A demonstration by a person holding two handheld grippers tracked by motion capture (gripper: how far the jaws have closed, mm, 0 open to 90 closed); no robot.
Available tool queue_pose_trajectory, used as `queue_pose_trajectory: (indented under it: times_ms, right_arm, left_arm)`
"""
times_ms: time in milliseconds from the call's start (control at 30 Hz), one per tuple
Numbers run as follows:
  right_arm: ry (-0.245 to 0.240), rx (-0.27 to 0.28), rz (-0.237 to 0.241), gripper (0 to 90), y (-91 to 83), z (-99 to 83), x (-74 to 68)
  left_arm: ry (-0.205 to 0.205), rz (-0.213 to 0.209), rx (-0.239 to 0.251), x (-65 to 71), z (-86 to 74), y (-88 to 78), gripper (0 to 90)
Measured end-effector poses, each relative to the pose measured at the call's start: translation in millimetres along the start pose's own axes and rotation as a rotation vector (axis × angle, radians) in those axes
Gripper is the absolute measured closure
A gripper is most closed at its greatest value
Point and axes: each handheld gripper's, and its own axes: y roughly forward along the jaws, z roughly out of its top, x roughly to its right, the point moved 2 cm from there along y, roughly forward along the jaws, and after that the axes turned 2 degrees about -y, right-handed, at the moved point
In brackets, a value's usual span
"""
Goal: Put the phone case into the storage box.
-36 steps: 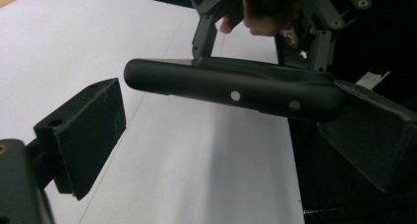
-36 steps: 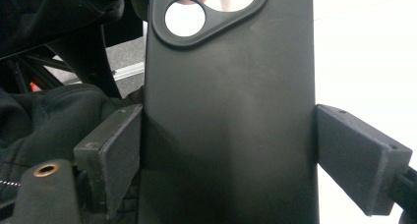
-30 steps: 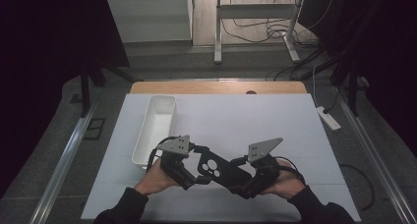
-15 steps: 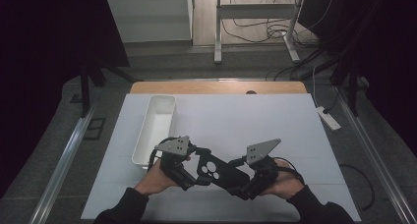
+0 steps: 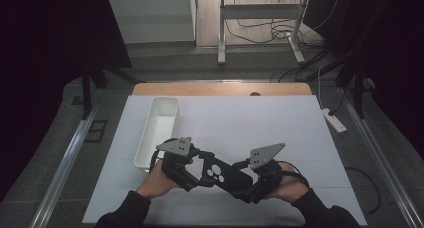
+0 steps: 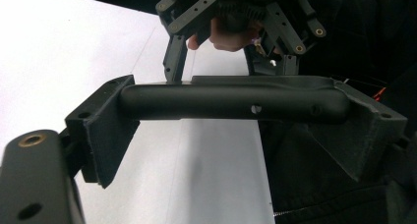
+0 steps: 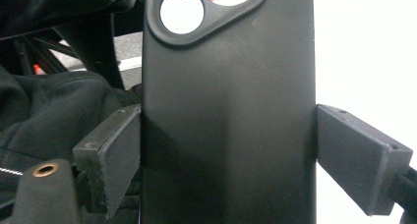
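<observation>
Left gripper (image 5: pixel 192 164) jaws tighter on phone case (image 5: pixel 220 174)

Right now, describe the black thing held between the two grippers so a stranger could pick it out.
On the white table, look near the front edge, right of the long white tray. Between the person's two grippers there is a black phone case, flat and dark, with round camera holes at one end.
</observation>
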Motion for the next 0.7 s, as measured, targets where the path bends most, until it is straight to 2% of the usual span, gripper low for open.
queue_pose_trajectory:
  times_ms: [233, 567, 700]
  right_arm:
    - [-0.009, -0.014, -0.020, 13.7, 1.4, -0.5, -0.1]
    - [0.024, -0.016, 0.023, 14.8, 1.0, -0.6, 0.2]
    - [0.022, -0.015, 0.016, 14.2, 1.8, -0.5, 0.1]
  left_arm:
    - [-0.002, 0.008, -0.013, 0.5, 0.8, 1.5, 15.7]
    - [-0.003, -0.008, 0.004, 1.4, 1.5, 2.7, 15.4]
    - [-0.014, -0.007, 0.001, 0.2, 1.1, 1.9, 15.7]
